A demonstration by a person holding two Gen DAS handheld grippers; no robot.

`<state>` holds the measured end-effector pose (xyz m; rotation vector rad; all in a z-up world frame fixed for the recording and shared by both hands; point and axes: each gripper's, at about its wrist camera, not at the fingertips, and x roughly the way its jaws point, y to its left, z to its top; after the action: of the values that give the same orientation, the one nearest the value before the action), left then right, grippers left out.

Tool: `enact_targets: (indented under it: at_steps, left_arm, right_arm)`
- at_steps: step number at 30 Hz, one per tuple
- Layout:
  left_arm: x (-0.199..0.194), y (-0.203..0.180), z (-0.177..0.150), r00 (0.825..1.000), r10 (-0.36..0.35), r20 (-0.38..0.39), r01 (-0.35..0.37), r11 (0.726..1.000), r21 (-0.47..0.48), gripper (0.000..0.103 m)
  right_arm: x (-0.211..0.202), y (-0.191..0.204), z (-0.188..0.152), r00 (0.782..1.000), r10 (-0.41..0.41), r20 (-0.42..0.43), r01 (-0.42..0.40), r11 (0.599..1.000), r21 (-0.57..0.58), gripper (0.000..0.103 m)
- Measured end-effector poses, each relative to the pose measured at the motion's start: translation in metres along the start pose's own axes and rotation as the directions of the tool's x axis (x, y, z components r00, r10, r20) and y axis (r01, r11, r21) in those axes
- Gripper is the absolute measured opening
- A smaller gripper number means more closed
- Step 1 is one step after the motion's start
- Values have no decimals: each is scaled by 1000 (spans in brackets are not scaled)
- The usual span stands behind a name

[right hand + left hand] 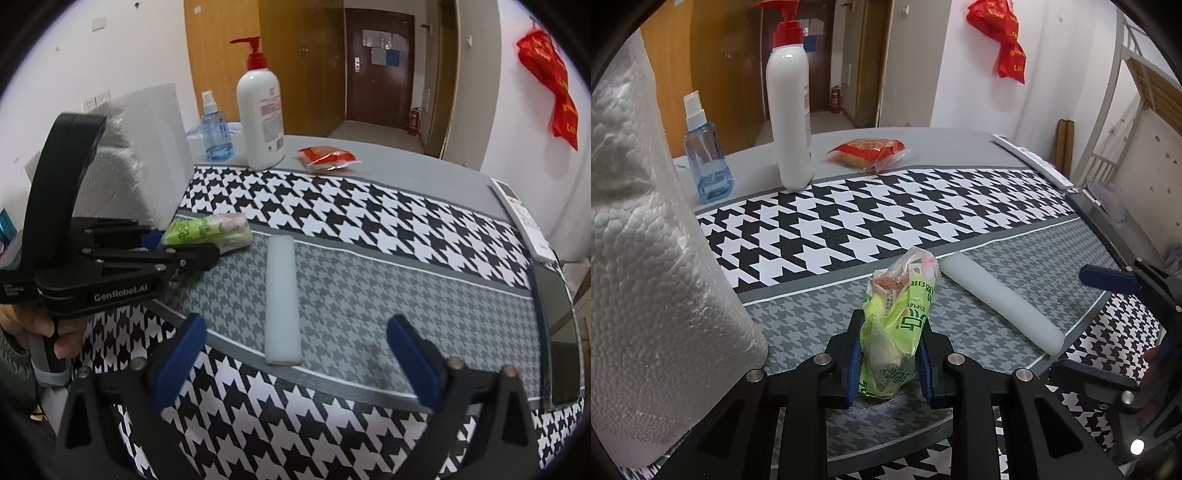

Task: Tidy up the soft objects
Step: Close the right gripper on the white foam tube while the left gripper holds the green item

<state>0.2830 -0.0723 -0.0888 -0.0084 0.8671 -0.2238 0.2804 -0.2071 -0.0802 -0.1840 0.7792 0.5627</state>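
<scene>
Left wrist view: left tongs clamped on a green tissue pack, blue pads pressing both its sides, pack crumpled between them and resting on the grey houndstooth strip of the tabletop. A white foam bar lies just right of the pack, apart from it. Big white paper towel pack fills the left edge. Far side: white pump bottle upright, blue spray bottle left of it, red snack packet right of it. White remote at far right edge. One blue tip of the right tongs shows at right.

Right wrist view: right tongs wide apart, nothing between the pads, hanging near the close end of the foam bar, not touching. Left tongs at left, held by a hand, gripping the tissue pack next to the paper towel pack. Pump bottle, spray bottle, snack packet at back; remote at right.
</scene>
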Motion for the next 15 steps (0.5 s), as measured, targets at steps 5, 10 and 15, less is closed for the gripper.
enact_targets:
  at_steps: [5,10,15]
  left_arm:
    - [-3,0,-1,1000,1,9,-1,1000,2,27]
    - [-4,0,-1,1000,-3,12,3,1000,1,27]
    - [-7,0,-2,1000,-3,25,3,1000,3,27]
  right_arm:
    - [10,3,-1,999,-8,-39,7,1000,-21,81]
    - [13,3,-3,998,-12,-58,10,1000,-25,70]
    - [14,6,-4,997,-34,-69,31,999,-41,62]
